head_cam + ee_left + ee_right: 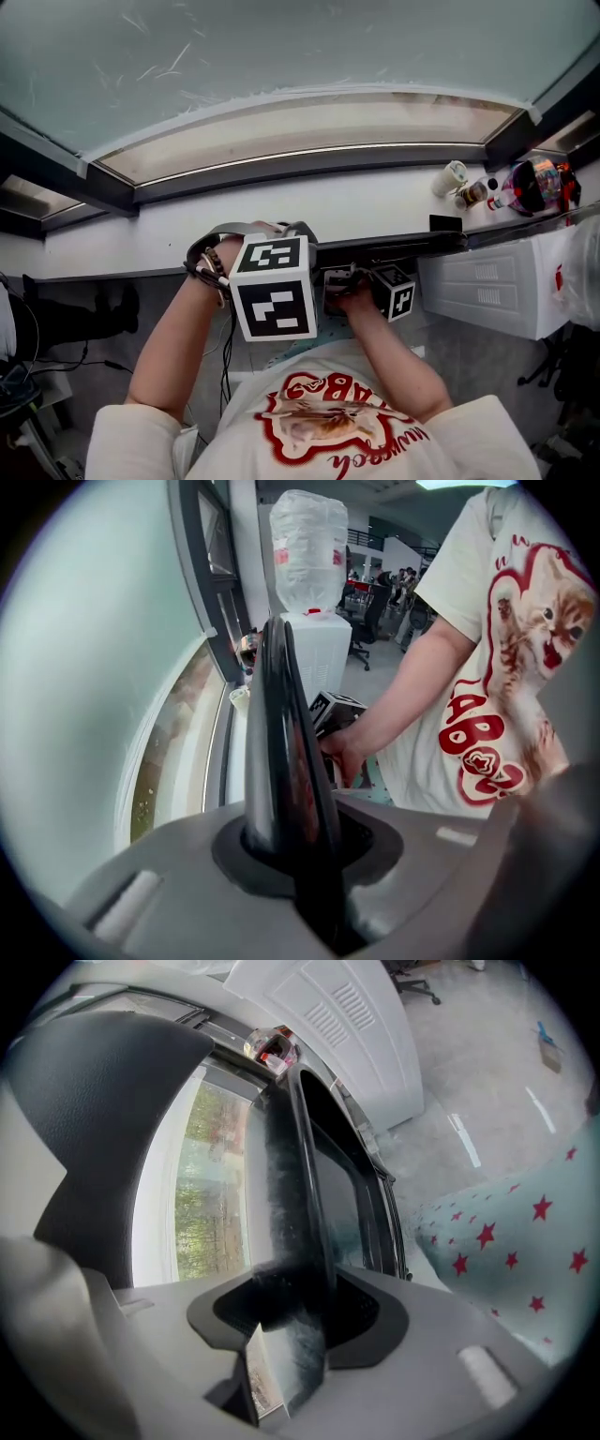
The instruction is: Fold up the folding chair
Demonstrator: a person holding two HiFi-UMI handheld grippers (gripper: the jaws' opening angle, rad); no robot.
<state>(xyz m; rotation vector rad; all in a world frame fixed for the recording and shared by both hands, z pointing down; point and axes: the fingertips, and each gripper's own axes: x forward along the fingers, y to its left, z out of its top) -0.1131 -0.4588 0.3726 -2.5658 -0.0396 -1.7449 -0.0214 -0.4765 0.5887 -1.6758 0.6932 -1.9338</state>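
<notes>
- The window (281,56) fills the head view from 10 to 2 o'clock. Its white sill (375,202) runs across just below it.
- The left gripper (279,234) sits just left of centre in the head view, with its large marker cube turned up toward the camera.
- In the left gripper view its jaws stand close together, clamped on the folding chair (281,742). The chair shows here as a thin glossy black panel that rises edge-on between them toward 12 o'clock.
- Behind that panel, at 12 o'clock in the left gripper view, stands a white water dispenser (314,644) with an upturned bottle on top.
- In the head view the chair is a black bar reaching from the centre toward 3 o'clock, along the front of the sill. Both grippers are on its near end.
- The right gripper (345,277) is just beside the left one, at its 3 o'clock, with the person's right hand (345,754) around it.
- In the right gripper view its jaws are nearly together, pinching a black edge of the chair. The chair's panel and tubes run close alongside one another toward 12 o'clock.
- Pale blue fabric with red stars (506,1241) lies at 4 o'clock in the right gripper view.
- A white cabinet (497,281) with vent slats stands at 3 o'clock in the head view, below the sill.
- A few bottles (473,190) stand on the sill at 2 o'clock.
</notes>
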